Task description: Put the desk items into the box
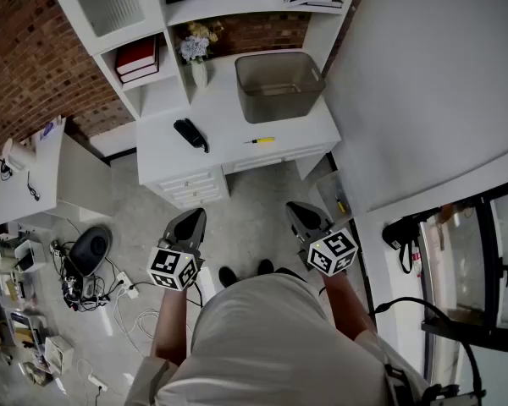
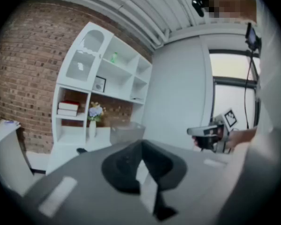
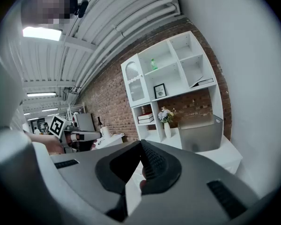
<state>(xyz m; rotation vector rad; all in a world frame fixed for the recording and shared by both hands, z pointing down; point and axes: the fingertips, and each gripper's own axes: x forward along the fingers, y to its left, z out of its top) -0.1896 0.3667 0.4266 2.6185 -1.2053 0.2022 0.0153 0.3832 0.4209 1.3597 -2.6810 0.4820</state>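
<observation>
Box (image 1: 279,106), translucent grey plastic, rounded corners, on smooth white desk (image 1: 309,134).

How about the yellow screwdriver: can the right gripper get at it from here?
Probably not yet. The right gripper hangs shut over the floor, short of the desk, with the yellow screwdriver further in. Nothing blocks the path; stepping closer should do.

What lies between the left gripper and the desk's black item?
Head view: bare floor and the drawer fronts separate left gripper from black item.
</observation>
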